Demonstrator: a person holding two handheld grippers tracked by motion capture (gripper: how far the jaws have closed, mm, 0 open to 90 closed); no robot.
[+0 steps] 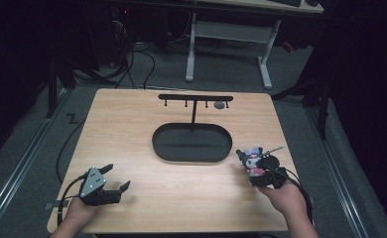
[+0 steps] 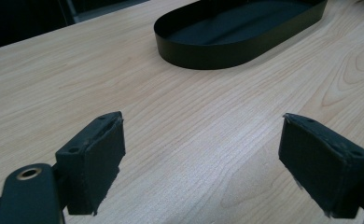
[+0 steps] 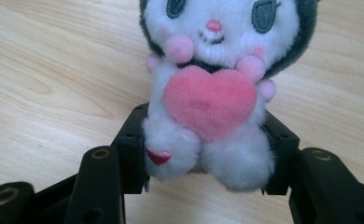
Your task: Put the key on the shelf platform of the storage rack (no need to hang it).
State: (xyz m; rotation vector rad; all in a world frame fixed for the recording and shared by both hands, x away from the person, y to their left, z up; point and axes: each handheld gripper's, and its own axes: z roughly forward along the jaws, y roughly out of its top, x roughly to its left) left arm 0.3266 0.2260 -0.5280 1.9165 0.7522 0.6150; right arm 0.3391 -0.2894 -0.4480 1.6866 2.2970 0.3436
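Light wooden table (image 1: 181, 198), viewed from above. Black oval tray (image 1: 192, 143) near the centre, with a black T-shaped hook stand (image 1: 195, 98) rising from its far edge; small grey object (image 1: 220, 105) hanging at the bar's right end, too small to identify.

Left gripper (image 1: 118, 179) low over the near-left corner of the table, held in the left hand (image 1: 80, 212) — jaws spread wide apart, bare wood between the pads (image 2: 94, 161), tray (image 2: 208, 56) well ahead.

Right gripper (image 3: 203, 154) near the right edge, held in the right hand (image 1: 283, 196) — jaws clamped on the lower body of a plush toy (image 3: 213, 88): white face, dark hood, pink heart at the chest. Toy (image 1: 254, 161) upright just right of the tray, apart from it.
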